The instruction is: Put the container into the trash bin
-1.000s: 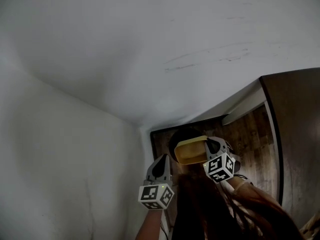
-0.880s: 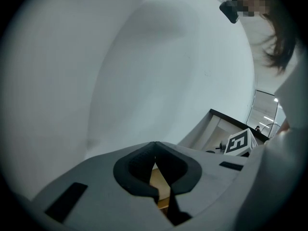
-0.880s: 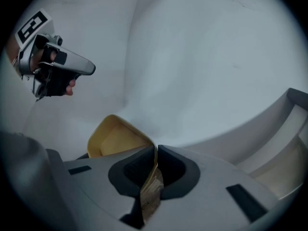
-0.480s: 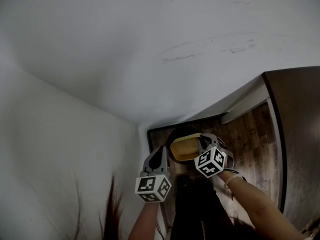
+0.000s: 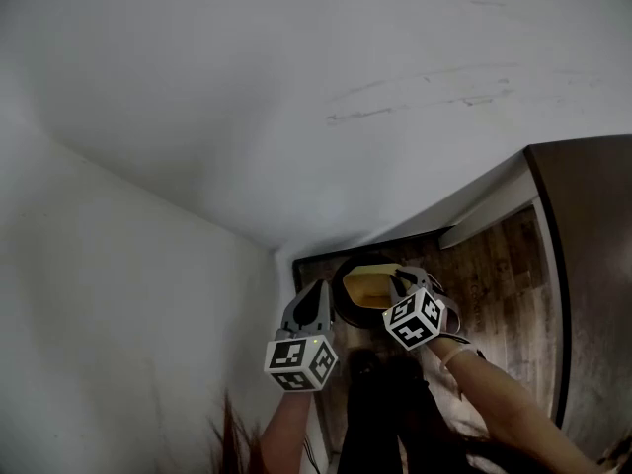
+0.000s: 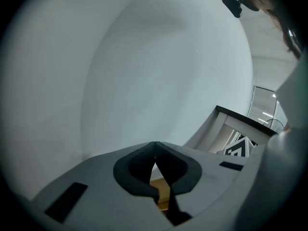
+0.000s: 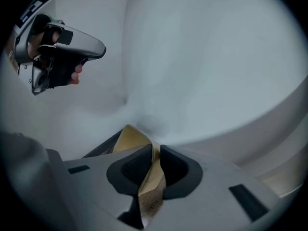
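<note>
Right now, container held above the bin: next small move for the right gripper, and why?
Probably open the right gripper and let it drop. Its jaws pinch the tan container by the wall, and the head view shows the container over the dark mouth of the trash bin. The left gripper is shut on nothing, beside the bin.

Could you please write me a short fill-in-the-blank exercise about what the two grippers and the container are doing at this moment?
1. The right gripper is ____ on the wall of the tan container.
2. The left gripper, its jaws closed as well, holds ____.
3. In the head view the container overlaps the opening of the dark trash bin, which stands on a ____ floor.

Missing words: shut; nothing; wooden.
</note>
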